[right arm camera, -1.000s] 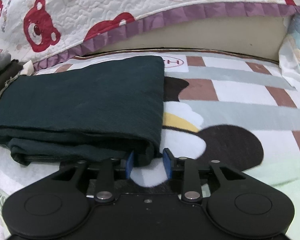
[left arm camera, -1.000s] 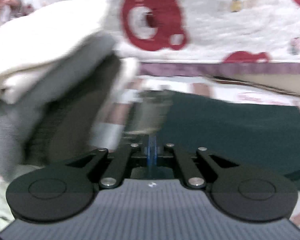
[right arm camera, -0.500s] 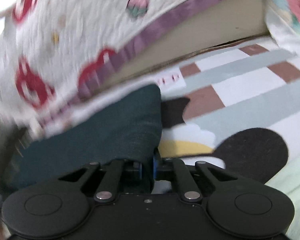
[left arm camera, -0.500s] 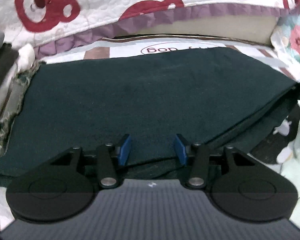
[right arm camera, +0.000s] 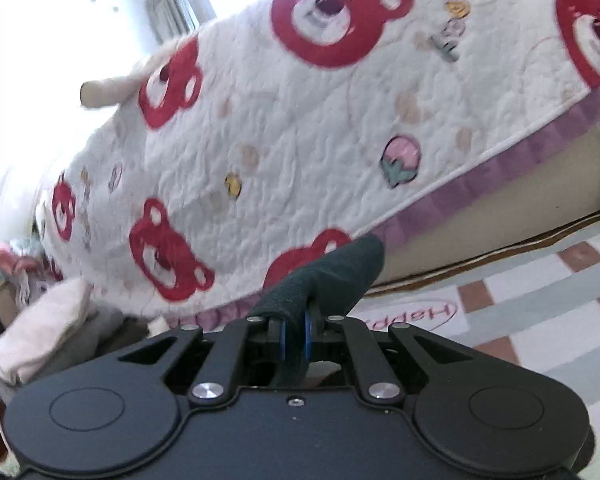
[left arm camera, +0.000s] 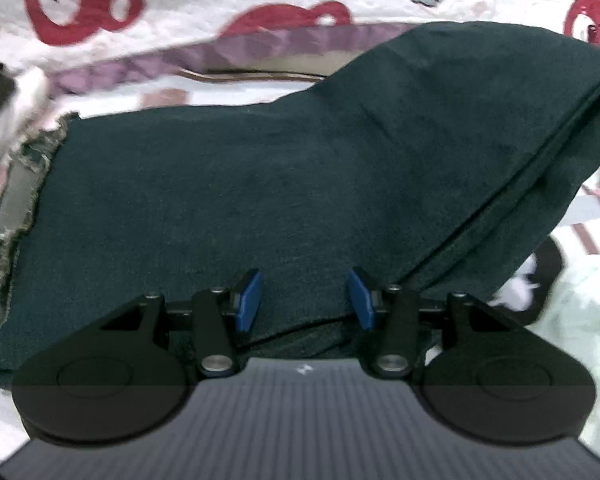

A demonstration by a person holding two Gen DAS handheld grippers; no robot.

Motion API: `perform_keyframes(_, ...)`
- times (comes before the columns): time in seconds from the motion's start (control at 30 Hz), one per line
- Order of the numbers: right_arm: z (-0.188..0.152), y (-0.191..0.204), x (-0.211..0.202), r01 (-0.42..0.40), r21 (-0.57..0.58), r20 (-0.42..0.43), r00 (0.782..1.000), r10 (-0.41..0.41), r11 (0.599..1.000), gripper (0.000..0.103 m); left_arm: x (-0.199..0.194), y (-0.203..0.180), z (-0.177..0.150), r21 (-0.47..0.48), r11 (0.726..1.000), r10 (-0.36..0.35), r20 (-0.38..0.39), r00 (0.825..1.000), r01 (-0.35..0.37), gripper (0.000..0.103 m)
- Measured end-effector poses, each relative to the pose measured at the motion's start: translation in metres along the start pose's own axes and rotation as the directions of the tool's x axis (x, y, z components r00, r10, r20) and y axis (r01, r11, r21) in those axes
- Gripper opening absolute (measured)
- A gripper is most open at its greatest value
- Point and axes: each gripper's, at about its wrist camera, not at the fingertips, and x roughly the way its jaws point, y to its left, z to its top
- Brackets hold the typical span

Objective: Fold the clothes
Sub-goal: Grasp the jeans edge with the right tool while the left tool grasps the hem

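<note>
Mat print [right arm camera: 416, 314]: "Happy" – pink letters inside an oval outline, seen upside down
Quilt lettering [right arm camera: 452, 20]: a short word beside a red bear – too blurred to read

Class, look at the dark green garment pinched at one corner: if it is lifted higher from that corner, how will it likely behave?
The dark green garment will probably flop, not hold shape: its raised side already drapes in a slope. It looks thick and layered, so likely fairly heavy, dragging on the right gripper. The fold bunched between the closed pads seems unlikely to slip. The open left gripper gives no support.
</note>
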Motion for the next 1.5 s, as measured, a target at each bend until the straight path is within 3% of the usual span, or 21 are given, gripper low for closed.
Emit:
perform_keyframes(0.07,0.009,-0.007,-0.014,0.027,0.008,0.013,1.0,-0.027,1.0,0.008,0.009,-0.021,-0.003,0.018,0.999,-0.038,-0.016,0.999,0.038,0.047)
perform_keyframes(0.23,0.015,-0.015,-0.053,0.088,-0.055,0.014,0.996,-0.087,0.995,0.008,0.029,-0.082,-0.023,0.201,0.98,-0.006,-0.028,1.0,0.011,0.046)
perform_keyframes(0.3,0.008,-0.021,-0.065,0.105,-0.032,0.002,0.995,-0.105,0.994,0.009,0.033,-0.091,-0.029,0.26,0.965,0.022,-0.021,1.0,-0.016,0.046)
perform_keyframes(0.4,-0.001,-0.027,-0.069,0.122,-0.015,-0.005,0.992,-0.122,0.992,0.009,0.03,-0.085,-0.027,0.293,0.956,0.003,-0.043,0.999,0.009,0.047)
perform_keyframes(0.53,0.008,-0.02,-0.065,0.087,-0.06,0.002,0.996,-0.087,0.994,0.009,0.01,-0.051,-0.008,0.247,0.966,-0.047,-0.096,0.994,0.07,0.049)
perform_keyframes(0.67,0.015,0.019,-0.052,0.033,-0.279,-0.019,0.999,-0.04,0.96,0.01,-0.016,-0.003,-0.005,0.262,0.965,0.036,-0.012,0.999,-0.032,0.059)
perform_keyframes(0.7,0.013,0.027,-0.049,0.015,-0.303,-0.025,0.999,-0.024,0.953,0.01,-0.02,0.011,-0.006,0.263,0.963,0.058,0.004,0.998,-0.057,0.064)
perform_keyframes(0.87,0.008,0.059,-0.035,-0.086,-0.373,-0.071,0.995,0.064,0.924,0.01,-0.012,0.091,-0.022,0.202,0.965,0.169,0.013,0.986,-0.168,0.069)
perform_keyframes(0.9,0.007,0.06,-0.029,-0.123,-0.345,-0.105,0.99,0.092,0.931,0.011,-0.011,0.106,-0.024,0.159,0.973,0.167,0.005,0.986,-0.166,0.069)
perform_keyframes(0.93,0.006,0.062,-0.024,-0.159,-0.315,-0.139,0.983,0.121,0.936,0.011,-0.013,0.119,-0.025,0.071,0.989,0.129,-0.012,0.992,-0.128,0.069)
perform_keyframes(1.0,0.003,0.067,-0.012,-0.22,-0.282,-0.197,0.966,0.168,0.934,0.011,-0.017,0.141,-0.026,-0.084,0.995,0.059,-0.031,0.998,-0.062,0.068)
perform_keyframes(1.1,-0.001,0.085,0.004,-0.271,-0.289,-0.236,0.95,0.205,0.918,0.011,-0.021,0.146,-0.026,-0.1,0.992,0.077,-0.005,0.997,-0.077,0.063)
perform_keyframes(1.2,-0.006,0.108,0.024,-0.321,-0.288,-0.263,0.932,0.248,0.902,0.011,-0.03,0.157,-0.029,-0.166,0.975,0.157,0.047,0.987,-0.147,0.028)
perform_keyframes(1.27,-0.018,0.122,0.044,-0.373,-0.24,-0.319,0.902,0.29,0.896,0.011,-0.035,0.169,-0.03,-0.232,0.964,0.15,0.067,0.986,-0.13,0.027)
perform_keyframes(1.3,-0.029,0.128,0.061,-0.407,-0.157,-0.393,0.862,0.322,0.9,0.011,-0.037,0.177,-0.032,-0.279,0.954,0.131,0.073,0.989,-0.106,0.027)
perform_keyframes(1.37,-0.056,0.139,0.085,-0.427,-0.09,-0.478,0.811,0.337,0.9,0.011,-0.04,0.191,-0.034,-0.347,0.936,0.092,0.084,0.992,-0.058,0.027)
perform_keyframes(1.43,-0.086,0.153,0.1,-0.426,-0.12,-0.544,0.784,0.3,0.897,0.011,-0.039,0.198,-0.038,-0.392,0.92,0.051,0.085,0.995,-0.013,0.027)
perform_keyframes(1.5,-0.098,0.164,0.099,-0.411,-0.178,-0.548,0.796,0.257,0.894,0.011,-0.038,0.205,-0.041,-0.437,0.899,0.007,0.085,0.996,0.031,0.027)
